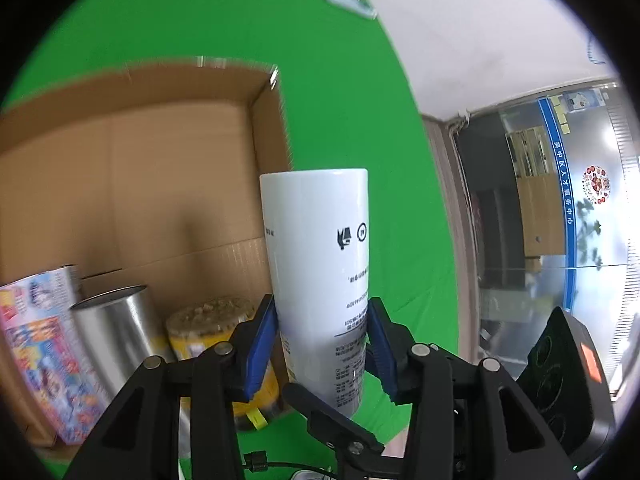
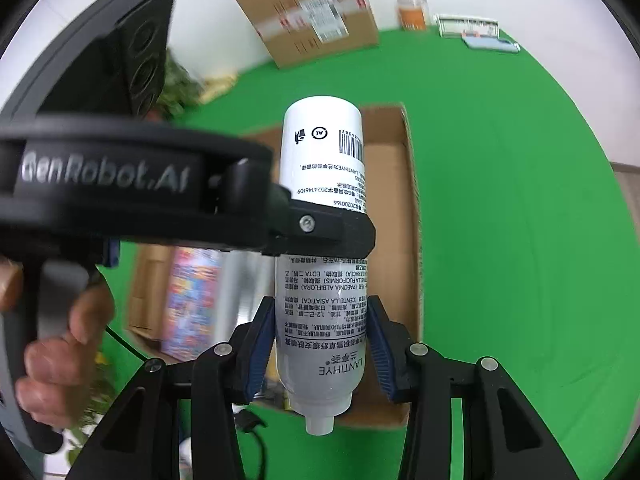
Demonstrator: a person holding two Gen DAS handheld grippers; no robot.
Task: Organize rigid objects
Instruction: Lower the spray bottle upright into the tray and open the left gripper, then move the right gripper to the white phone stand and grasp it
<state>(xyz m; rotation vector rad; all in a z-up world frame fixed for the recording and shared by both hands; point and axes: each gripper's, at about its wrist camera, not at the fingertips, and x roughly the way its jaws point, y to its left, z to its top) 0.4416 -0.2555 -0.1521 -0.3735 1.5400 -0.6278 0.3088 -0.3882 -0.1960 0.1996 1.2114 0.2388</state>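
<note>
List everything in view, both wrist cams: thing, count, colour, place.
spray can: 1, white with black print, nozzle toward the camera, held by both tongs above the open box
open cardboard box: 1, brown, on the green cloth
metal tin: 1, silver, inside the box
colourful printed pack: 1, multicolour, inside the box, left of the tin
yellow tub: 1, yellow, inside the box, right of the tin
sealed taped carton: 1, brown, far edge of the cloth, against the wall
green cloth: 1, green, covers the work surface
left tongs: blue pads, shut on the can
right tongs: blue pads, shut on the can
hand: 1, gripping the left handle
</note>
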